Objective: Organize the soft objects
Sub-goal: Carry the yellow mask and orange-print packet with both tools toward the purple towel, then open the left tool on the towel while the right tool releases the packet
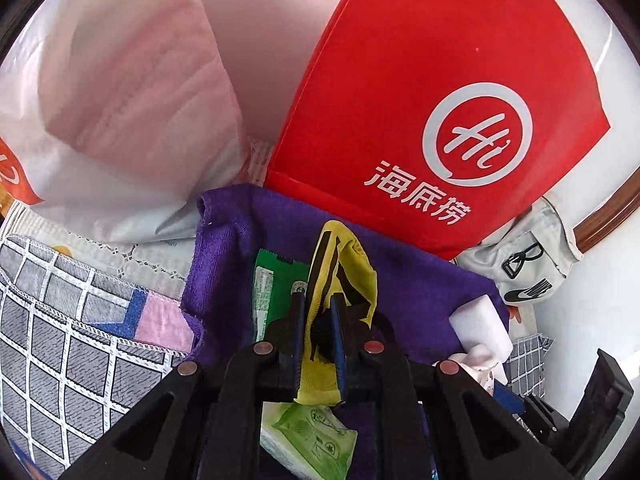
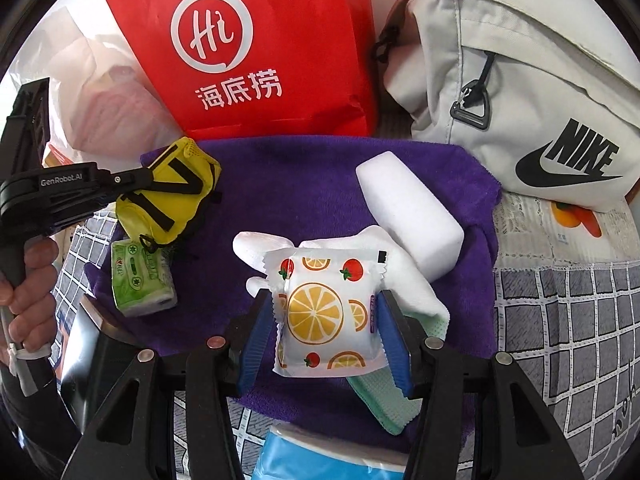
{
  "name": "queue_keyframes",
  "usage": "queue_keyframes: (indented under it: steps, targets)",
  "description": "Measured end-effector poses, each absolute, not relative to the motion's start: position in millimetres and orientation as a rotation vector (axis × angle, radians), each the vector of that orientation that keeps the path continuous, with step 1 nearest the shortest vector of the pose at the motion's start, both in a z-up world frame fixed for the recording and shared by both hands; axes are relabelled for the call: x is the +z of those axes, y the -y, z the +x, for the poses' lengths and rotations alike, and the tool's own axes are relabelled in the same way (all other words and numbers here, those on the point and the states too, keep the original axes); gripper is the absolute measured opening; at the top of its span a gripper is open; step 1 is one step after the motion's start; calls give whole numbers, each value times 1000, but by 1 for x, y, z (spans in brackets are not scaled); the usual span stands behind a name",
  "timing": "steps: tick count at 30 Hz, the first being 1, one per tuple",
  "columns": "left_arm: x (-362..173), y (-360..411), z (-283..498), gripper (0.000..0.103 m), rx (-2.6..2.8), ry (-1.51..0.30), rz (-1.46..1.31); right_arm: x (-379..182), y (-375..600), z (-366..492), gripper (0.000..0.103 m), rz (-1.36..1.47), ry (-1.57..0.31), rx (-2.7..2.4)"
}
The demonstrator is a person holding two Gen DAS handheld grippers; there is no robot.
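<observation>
A purple towel (image 1: 420,280) (image 2: 300,184) lies spread on the table with soft items on it. My left gripper (image 1: 318,304) (image 2: 132,184) is shut on a yellow pouch with black stripes (image 1: 348,264) (image 2: 172,196), held just over the towel's left part. My right gripper (image 2: 326,312) is shut on a white packet printed with orange slices and tomatoes (image 2: 316,280), held above a white cloth (image 2: 260,248). A white foam block (image 2: 408,208) (image 1: 480,328) rests on the towel's right side. A green tissue pack (image 2: 142,280) (image 1: 308,436) lies under the pouch.
A red paper bag (image 2: 260,52) (image 1: 440,100) stands behind the towel, with a white plastic bag (image 1: 120,100) to its left and a grey Nike bag (image 2: 520,100) to its right. A mint cloth (image 2: 384,400) and a blue pack (image 2: 320,460) lie near me. Checked tablecloth (image 2: 560,320) surrounds everything.
</observation>
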State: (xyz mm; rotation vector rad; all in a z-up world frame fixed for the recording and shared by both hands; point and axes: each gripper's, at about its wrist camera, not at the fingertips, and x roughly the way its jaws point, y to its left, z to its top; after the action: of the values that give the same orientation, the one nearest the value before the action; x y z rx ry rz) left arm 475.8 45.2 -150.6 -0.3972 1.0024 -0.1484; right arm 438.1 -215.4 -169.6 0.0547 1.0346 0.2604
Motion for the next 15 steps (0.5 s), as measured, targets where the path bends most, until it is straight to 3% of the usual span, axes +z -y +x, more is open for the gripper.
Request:
queue_keyframes:
  steps: [7, 8, 9, 15]
  targets:
    - [-153, -45, 477, 17, -143, -1029, -363, -169, 208, 436, 60, 31, -1022, 284]
    - [-152, -45, 477, 18, -146, -1030, -364, -168, 206, 435, 65, 28, -1021, 290]
    - [-151, -45, 476, 20, -153, -1030, -365, -167, 205, 435, 70, 26, -1021, 293]
    - [-140, -46, 464, 39, -144, -1027, -331, -155, 206, 424, 71, 55, -991, 287]
